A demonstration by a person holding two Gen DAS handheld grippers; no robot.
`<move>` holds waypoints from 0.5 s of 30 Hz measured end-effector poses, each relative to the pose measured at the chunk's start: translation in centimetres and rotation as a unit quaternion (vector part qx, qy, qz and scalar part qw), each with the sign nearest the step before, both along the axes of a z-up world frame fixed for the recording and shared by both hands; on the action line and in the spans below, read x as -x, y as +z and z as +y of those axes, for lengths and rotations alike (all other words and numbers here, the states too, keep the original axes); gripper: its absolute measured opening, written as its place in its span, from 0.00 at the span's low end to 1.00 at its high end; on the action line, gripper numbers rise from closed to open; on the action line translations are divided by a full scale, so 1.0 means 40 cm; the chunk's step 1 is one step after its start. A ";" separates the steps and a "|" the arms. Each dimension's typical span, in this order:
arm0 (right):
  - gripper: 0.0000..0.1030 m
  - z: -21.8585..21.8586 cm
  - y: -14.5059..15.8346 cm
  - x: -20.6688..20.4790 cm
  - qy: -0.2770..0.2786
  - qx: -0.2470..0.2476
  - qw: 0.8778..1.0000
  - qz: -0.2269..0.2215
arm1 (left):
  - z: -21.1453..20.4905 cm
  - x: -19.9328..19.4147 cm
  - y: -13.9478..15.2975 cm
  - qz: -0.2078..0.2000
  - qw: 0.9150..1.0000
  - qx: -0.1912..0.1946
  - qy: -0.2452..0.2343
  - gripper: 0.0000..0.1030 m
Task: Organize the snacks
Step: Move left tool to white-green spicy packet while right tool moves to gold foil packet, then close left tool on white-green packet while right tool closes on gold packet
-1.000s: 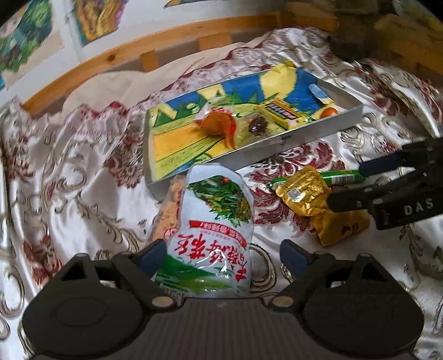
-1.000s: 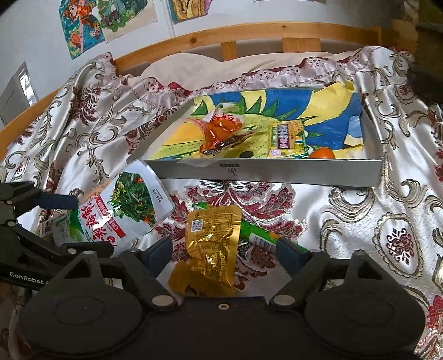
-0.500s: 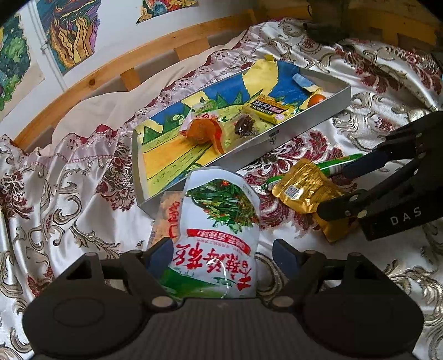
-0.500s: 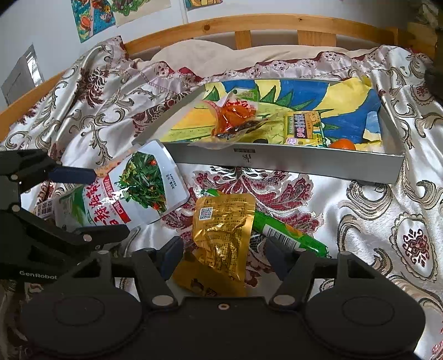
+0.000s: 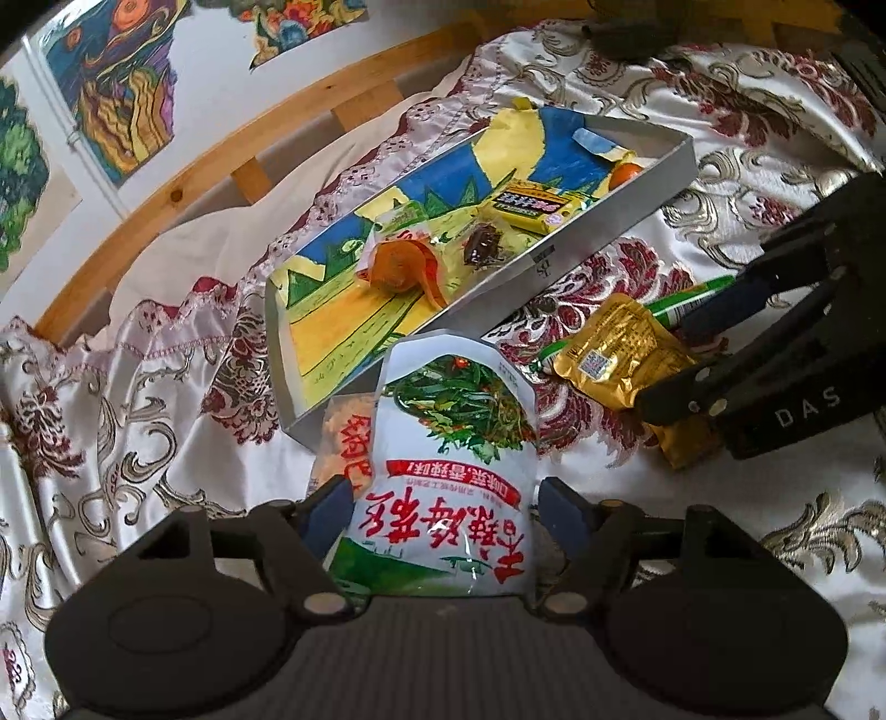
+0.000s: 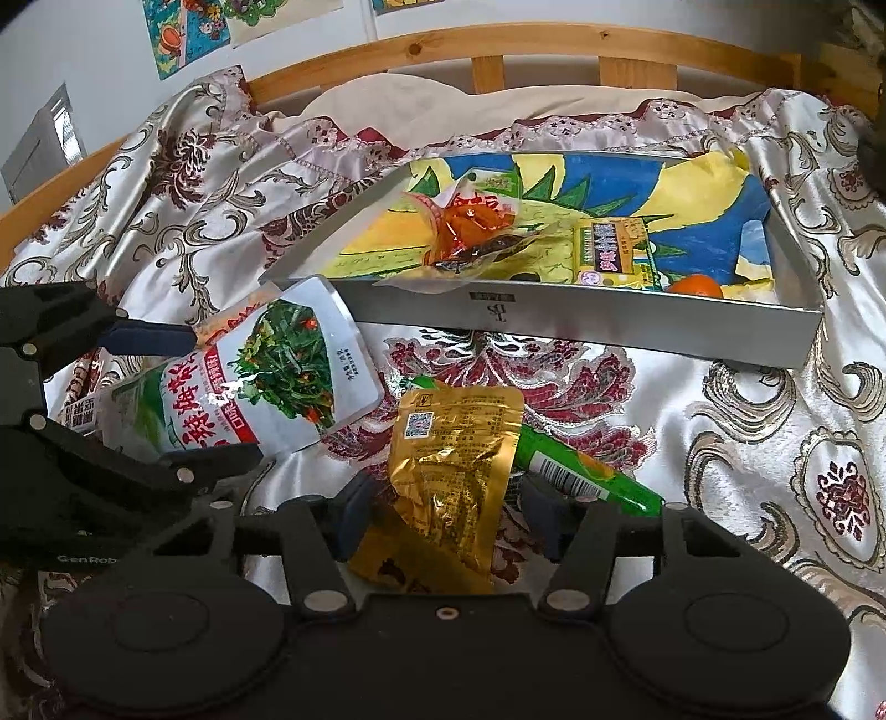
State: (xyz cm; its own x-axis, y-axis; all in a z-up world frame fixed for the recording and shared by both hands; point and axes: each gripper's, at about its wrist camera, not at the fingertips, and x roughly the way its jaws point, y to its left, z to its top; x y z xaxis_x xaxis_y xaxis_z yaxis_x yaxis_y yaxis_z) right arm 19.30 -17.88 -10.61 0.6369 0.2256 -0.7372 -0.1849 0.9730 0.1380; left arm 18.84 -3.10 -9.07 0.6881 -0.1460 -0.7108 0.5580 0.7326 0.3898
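On a floral satin bedspread (image 6: 775, 421), wooden bed rail (image 6: 498, 44) behind, both claws closing around snack packets, not yet clamped

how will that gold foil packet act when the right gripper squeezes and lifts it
The gold foil packet looks crinkled and soft, so it will probably flex and sag rather than stay flat. Its shiny film may be slippery between the right gripper's closing fingers. It overlaps the green stick snack, so lifting it might drag or nudge that one.
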 end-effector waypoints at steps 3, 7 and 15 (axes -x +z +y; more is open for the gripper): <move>0.57 0.004 -0.002 0.000 0.003 0.001 1.000 0.001 | -0.009 0.008 -0.009 -0.008 1.000 -0.015 -0.011 0.75; 0.53 0.006 -0.006 -0.001 0.003 0.000 1.000 0.005 | -0.018 0.013 -0.017 -0.016 0.999 -0.032 -0.020 0.68; 0.45 0.020 -0.010 0.001 0.007 0.007 1.000 0.019 | -0.031 0.027 -0.018 -0.013 0.999 -0.039 -0.032 0.58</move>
State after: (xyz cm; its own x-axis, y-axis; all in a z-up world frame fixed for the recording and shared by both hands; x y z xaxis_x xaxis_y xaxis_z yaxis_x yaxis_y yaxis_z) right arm 19.25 -17.07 -11.01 0.6061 0.2236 -0.7634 -0.1933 0.9723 0.1312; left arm 17.75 -4.35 -9.78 0.6970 -0.1344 -0.7044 0.5918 0.6625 0.4592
